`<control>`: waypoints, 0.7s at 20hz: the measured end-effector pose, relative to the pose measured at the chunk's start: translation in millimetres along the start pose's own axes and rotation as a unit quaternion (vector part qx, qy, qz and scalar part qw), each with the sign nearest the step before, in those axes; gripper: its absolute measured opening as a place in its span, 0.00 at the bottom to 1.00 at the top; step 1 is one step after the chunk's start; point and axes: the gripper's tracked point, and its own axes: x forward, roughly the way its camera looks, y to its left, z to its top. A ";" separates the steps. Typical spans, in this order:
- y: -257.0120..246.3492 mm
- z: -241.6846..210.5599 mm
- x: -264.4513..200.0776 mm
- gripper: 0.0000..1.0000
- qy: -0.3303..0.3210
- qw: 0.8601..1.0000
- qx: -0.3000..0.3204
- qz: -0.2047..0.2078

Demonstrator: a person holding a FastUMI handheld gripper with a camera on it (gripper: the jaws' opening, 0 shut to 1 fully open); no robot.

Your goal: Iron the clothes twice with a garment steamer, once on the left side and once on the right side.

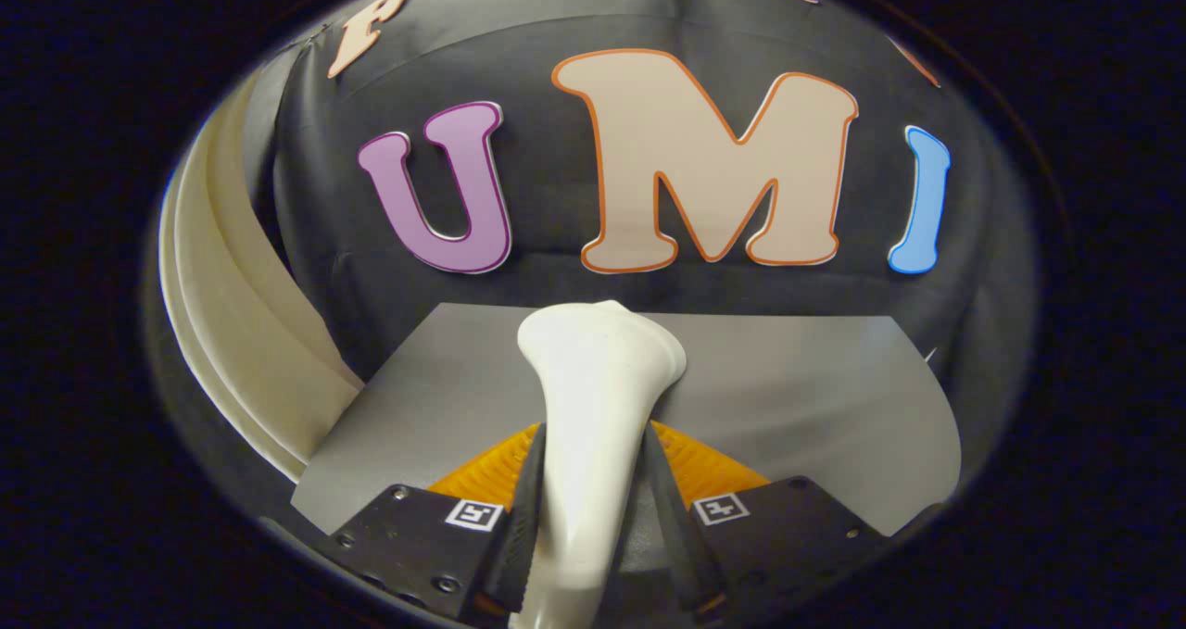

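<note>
Over grey table [797, 397], gripper [593, 518] clamped on white steamer [598, 397], poised before a pass; orange cloth [704, 467] beneath, next needing a sweep down one side.

Garment steamer [593, 397] — white, smooth plastic, slim neck flaring to a broad rounded head. It runs straight ahead between the gripper [593, 481] fingers, head out past their tips, above a flat grey surface. Both fingers press its neck, one on each side.

Clothes [236, 333] — cream fabric, hanging in long curved folds, well off to the left of the steamer, apart from it.
</note>
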 end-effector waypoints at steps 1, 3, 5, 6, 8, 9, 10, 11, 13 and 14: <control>0.9 1.1 0.9 0.58 0.001 1.000 0.002 -0.001; 0.4 -1.4 0.0 0.53 0.012 1.000 0.017 -0.009; 8.3 -0.2 -5.9 0.46 0.010 1.000 0.028 0.007; 13.9 7.2 -12.1 0.45 -0.012 0.999 0.031 0.017; 19.3 21.3 -28.5 0.43 -0.053 0.998 0.035 0.024; 19.9 26.3 -38.8 0.43 -0.070 0.996 0.041 0.023; 18.7 30.5 -48.8 0.42 -0.084 0.995 0.044 0.020; 18.1 34.3 -59.6 0.41 -0.093 0.994 0.045 0.021; 21.8 40.8 -81.1 0.41 -0.114 0.992 0.043 0.024; 23.4 43.3 -92.2 0.41 -0.128 0.991 0.037 0.023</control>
